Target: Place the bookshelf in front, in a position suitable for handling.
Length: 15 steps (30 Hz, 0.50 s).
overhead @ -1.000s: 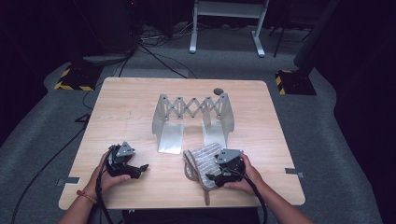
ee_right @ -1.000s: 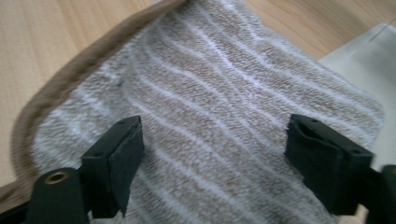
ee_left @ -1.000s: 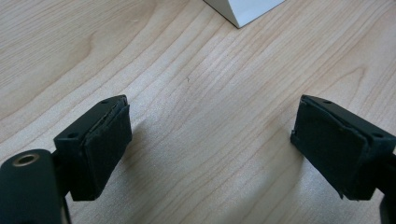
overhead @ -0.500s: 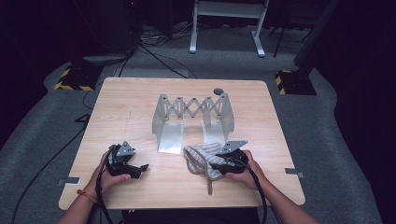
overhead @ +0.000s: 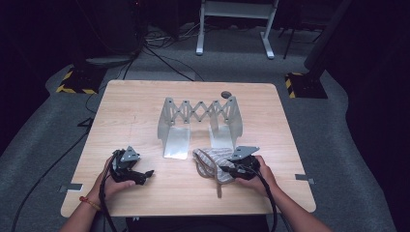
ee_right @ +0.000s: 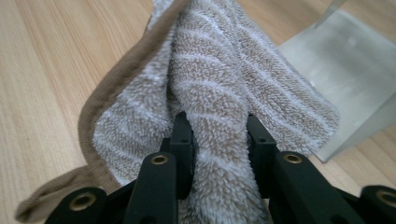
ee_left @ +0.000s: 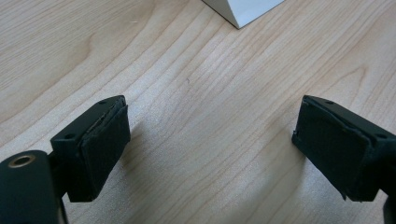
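Note:
A beige-and-white striped towel (overhead: 209, 161) lies crumpled on the wooden table (overhead: 130, 108) in front of a grey folding rack (overhead: 200, 113). My right gripper (overhead: 224, 170) lies at the towel's right edge. In the right gripper view a thick fold of the towel (ee_right: 210, 93) is pinched in my right gripper (ee_right: 218, 128); its jaws have just been closing on that fold. My left gripper (overhead: 145, 175) rests near the front left of the table. In its own view my left gripper (ee_left: 210, 135) stands open over bare wood with nothing between the pads.
The rack has two flat grey foot plates; one plate (ee_right: 345, 70) lies just beyond the towel, and a plate corner (ee_left: 243, 9) is ahead of the left gripper. A small dark round object (overhead: 225, 94) sits behind the rack. Cables trail from both grippers.
My right gripper has shifted slightly left into the towel and its jaws have gone from wide apart to pinched on a fold. The left hand has stayed put.

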### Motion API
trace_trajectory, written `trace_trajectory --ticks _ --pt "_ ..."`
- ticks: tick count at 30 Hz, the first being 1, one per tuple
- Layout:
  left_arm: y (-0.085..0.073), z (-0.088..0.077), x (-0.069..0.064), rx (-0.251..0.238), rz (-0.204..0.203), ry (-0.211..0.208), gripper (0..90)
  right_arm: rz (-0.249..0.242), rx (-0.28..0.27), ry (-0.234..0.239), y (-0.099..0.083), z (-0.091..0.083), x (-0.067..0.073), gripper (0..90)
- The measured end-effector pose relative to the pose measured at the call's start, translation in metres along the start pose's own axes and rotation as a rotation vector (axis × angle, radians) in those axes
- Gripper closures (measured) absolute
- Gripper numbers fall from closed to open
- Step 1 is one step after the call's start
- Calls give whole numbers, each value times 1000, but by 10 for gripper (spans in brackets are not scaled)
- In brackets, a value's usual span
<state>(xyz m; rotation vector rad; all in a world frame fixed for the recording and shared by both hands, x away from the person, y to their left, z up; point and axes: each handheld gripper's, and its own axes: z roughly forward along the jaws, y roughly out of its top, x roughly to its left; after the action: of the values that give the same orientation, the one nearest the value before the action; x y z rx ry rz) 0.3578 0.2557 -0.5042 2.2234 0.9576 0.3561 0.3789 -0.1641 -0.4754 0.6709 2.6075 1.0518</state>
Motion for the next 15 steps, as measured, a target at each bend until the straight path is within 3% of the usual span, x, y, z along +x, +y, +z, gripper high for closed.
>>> trace_trajectory --ticks 6,7,15 --pt "0 0 0 1 6 1 111 8 -92 -63 4 -20 -3 707" --pt "0 0 0 2 4 0 111 20 -136 -84 6 -29 -6 707" --pt "0 0 1 2 6 -1 111 37 -237 -171 13 -52 -12 707"
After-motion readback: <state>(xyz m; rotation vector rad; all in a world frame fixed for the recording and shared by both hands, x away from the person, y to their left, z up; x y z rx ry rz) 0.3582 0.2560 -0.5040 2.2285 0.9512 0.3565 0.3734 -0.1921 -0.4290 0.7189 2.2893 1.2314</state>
